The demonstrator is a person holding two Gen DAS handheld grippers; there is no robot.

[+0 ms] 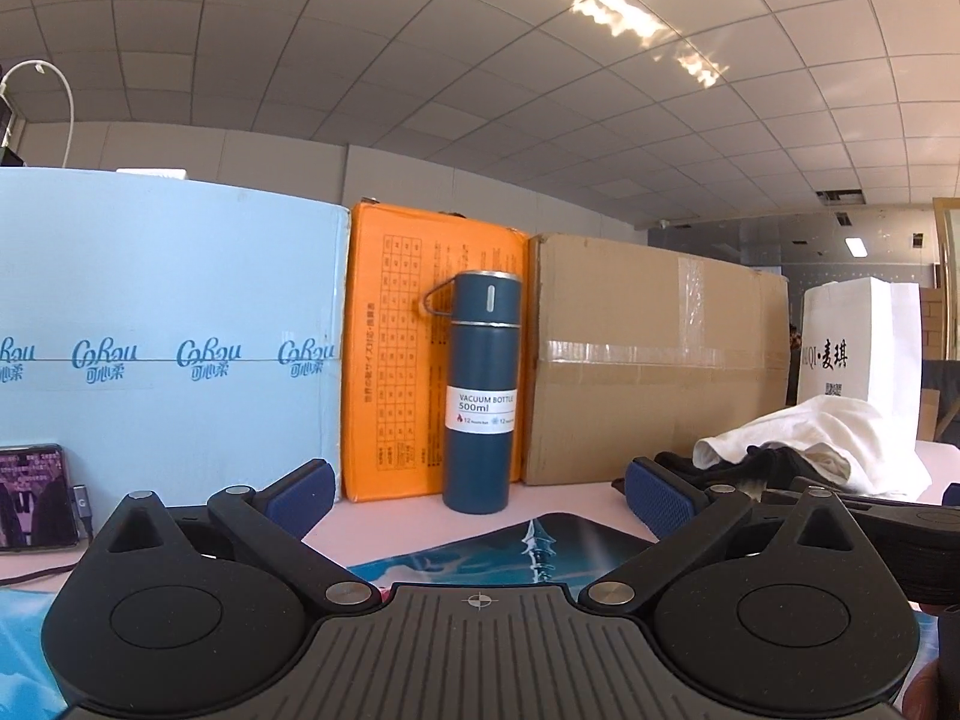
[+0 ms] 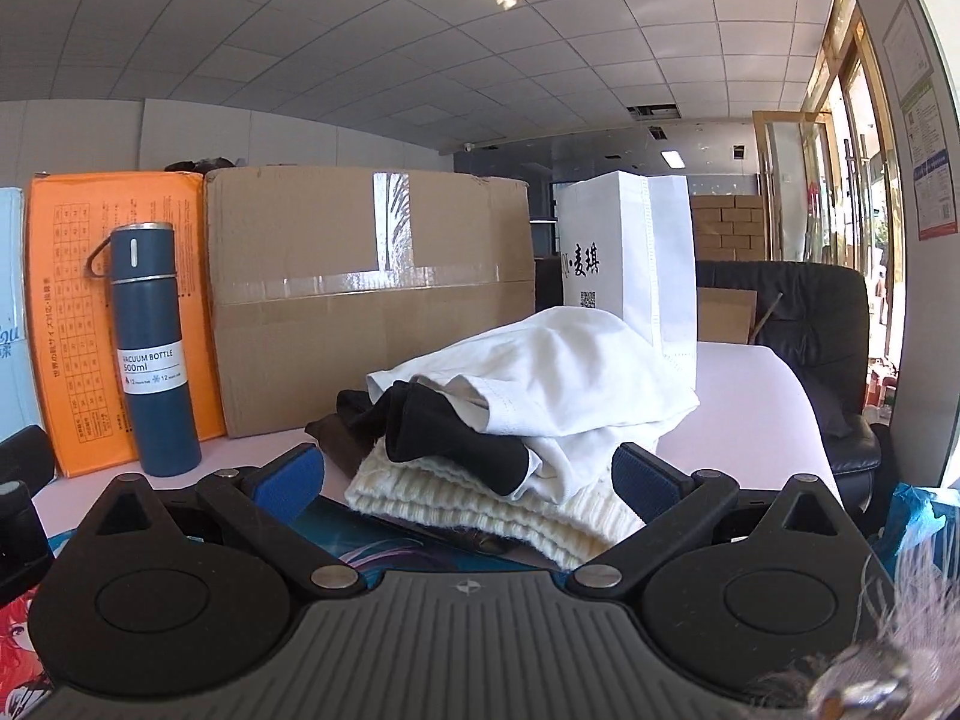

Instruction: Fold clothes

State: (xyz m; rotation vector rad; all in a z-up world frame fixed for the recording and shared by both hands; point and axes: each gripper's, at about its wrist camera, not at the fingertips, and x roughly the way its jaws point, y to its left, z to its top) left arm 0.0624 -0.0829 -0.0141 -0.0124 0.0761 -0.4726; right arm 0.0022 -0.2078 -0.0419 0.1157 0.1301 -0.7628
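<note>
Both grippers hover with jaws spread and empty: your right gripper [image 2: 468, 474] faces the heaped clothes [image 2: 534, 396] on the table [image 2: 750, 384], your left gripper [image 1: 480, 492] faces the vacuum bottle [image 1: 480, 390]. Take the white top garment by one edge only, lifting clear of the black piece beneath.

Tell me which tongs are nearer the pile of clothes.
Right. The right tongs are open directly in front of the pile of clothes, fingers flanking its near edge. The left tongs face the blue bottle, with the pile off to their right.
</note>
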